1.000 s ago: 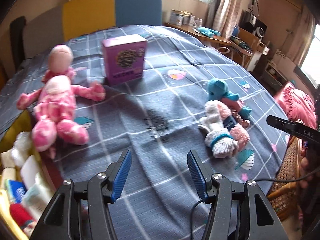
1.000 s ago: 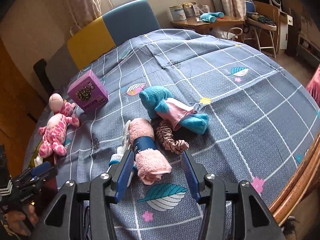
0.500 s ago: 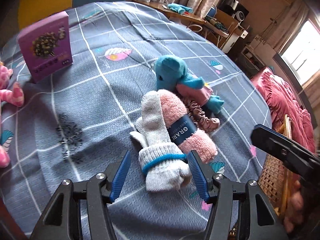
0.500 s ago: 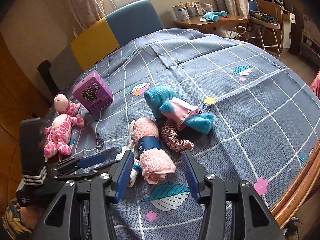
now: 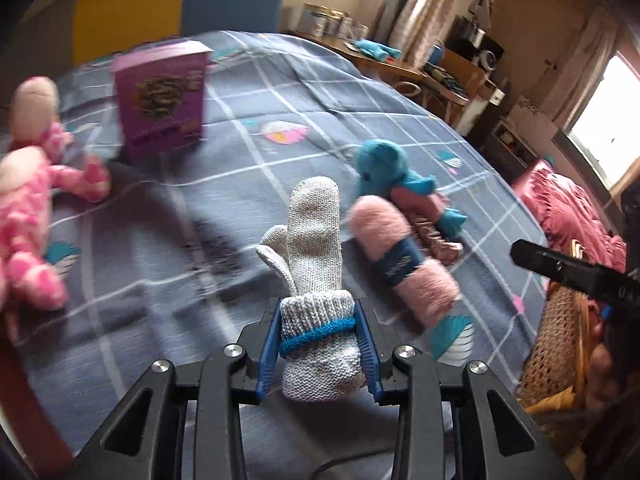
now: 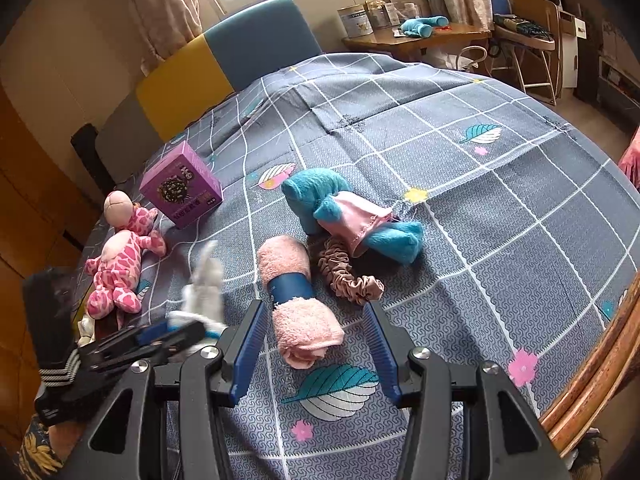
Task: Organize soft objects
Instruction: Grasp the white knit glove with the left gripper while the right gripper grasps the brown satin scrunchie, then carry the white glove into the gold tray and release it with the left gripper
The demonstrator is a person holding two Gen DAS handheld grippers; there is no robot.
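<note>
A grey knitted mitten (image 5: 316, 248) with a blue band at its cuff is pinched between the blue fingers (image 5: 267, 354) of the left gripper (image 5: 318, 350), whose fingers have just been closing and now press on the cuff from both sides; the mitten's tip and thumb stand out ahead of the gripper above a bed (image 5: 280, 92) spread with a grey checked cover printed with leaves and flowers. In the right wrist view the same mitten (image 6: 204, 284) shows blurred at the left, off the cover, at the tip of the left gripper (image 6: 176, 332). The right gripper (image 6: 314, 344) hangs over the near part of the bed with its fingers (image 6: 248, 348) held partly apart and nothing gripped; the near end of a rolled pink towel (image 6: 298, 304) wrapped in a dark blue paper band lies on the cover between them, clear of both pads. Just beside the towel, on its right, a pinkish-brown scrunchie (image 6: 346, 276) lies against a teal plush toy (image 6: 340, 216) in a pink dress. Further to the left a purple box (image 6: 180, 184) stands on the cover, and near it a pink spotted plush toy (image 6: 120, 252) lies on its back at the bed's edge. A yellow and blue headboard (image 6: 224, 60) closes the far end of the bed, and beyond it a wooden desk (image 6: 416, 38) carries tins and a second teal soft toy (image 6: 420, 26). A person's hand (image 5: 604, 368) grips the right gripper at the right edge of the left wrist view
</note>
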